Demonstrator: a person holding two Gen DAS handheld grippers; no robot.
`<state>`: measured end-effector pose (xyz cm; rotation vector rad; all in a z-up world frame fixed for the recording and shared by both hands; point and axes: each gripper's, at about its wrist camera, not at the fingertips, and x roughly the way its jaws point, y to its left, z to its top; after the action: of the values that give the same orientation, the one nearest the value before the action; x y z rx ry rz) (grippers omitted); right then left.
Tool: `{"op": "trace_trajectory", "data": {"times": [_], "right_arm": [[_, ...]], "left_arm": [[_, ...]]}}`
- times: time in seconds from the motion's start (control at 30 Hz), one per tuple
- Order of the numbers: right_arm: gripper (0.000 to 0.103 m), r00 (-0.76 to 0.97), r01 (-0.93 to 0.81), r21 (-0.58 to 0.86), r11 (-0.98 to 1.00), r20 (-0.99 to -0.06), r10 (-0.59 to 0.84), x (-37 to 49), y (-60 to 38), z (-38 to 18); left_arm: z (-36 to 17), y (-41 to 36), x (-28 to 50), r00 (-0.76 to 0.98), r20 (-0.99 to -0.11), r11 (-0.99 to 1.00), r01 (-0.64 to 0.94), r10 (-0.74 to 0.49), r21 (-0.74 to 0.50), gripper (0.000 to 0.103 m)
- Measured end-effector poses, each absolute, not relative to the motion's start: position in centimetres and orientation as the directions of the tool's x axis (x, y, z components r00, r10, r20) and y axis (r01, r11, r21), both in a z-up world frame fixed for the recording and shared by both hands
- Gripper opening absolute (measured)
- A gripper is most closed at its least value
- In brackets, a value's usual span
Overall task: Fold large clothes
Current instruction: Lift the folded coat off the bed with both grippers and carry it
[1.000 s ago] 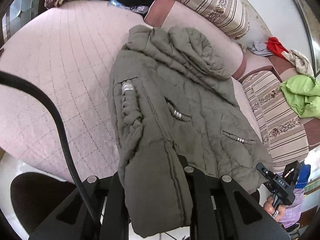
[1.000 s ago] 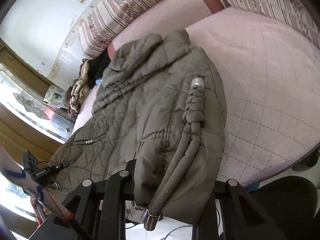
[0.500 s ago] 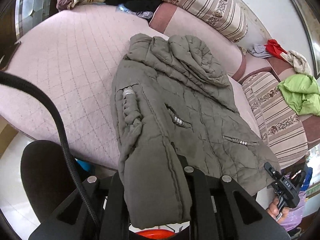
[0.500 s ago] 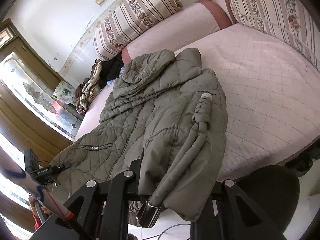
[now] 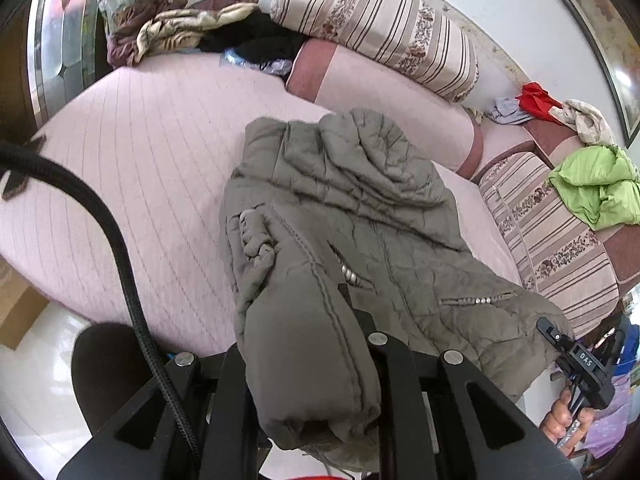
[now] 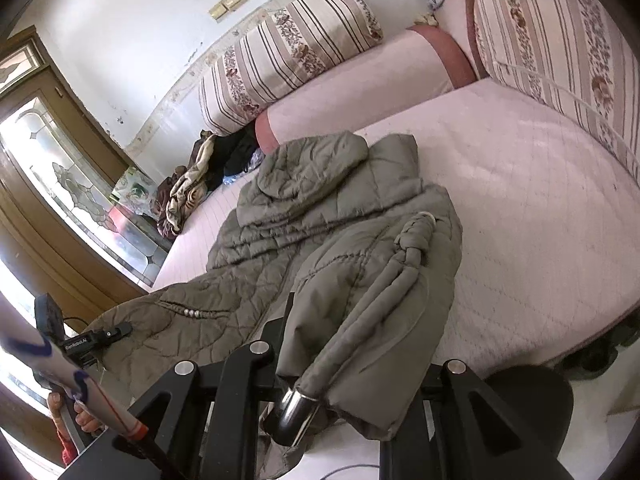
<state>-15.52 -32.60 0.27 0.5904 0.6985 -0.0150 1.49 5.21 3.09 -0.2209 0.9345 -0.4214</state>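
The olive quilted jacket (image 5: 360, 216) lies on the pink quilted bed (image 5: 132, 168), its long axis running from the hood (image 5: 372, 148) at 12 o'clock down to the hem at 6 o'clock in the left wrist view. The hem end is raised off the mattress edge and hangs past it. The left gripper (image 5: 316, 364) is clamped tight on the hem corner at the jacket's left side; the fabric drapes over its fingers and hides the tips. The right gripper (image 6: 320, 364) is pinched on the opposite hem corner, where a braided cord (image 6: 412, 240) with a metal end cap (image 6: 294, 404) dangles between the black fingers.

Bare mattress spreads wide toward 9 o'clock in the left view and toward 3 o'clock in the right view. Striped bolsters (image 5: 380, 28) bound the bed at 12 and 3 o'clock. A heap of blankets (image 5: 180, 32) sits at 11 o'clock, a green garment (image 5: 596, 188) at 3 o'clock.

The jacket's sleeves cannot be made out.
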Motion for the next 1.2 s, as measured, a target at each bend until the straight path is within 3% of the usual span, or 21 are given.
{"op": "trace_trajectory", "data": {"times": [0.73,1.2], "right_arm": [[0.019,0.784,0.200,0.459,0.865,-0.605,0.139,-6.4,-33.5,4.4],[0.019,0.773,0.242,0.442,0.864,-0.626,0.103,-0.7,-34.5,4.9]], "left_arm": [[7.5,-1.1,6.6,0.692,-0.672,0.953,0.295,-0.263,-0.069,0.016],[7.6,-2.2,10.7,0.696,-0.681,0.960,0.279,-0.226,-0.034,0.016]]}}
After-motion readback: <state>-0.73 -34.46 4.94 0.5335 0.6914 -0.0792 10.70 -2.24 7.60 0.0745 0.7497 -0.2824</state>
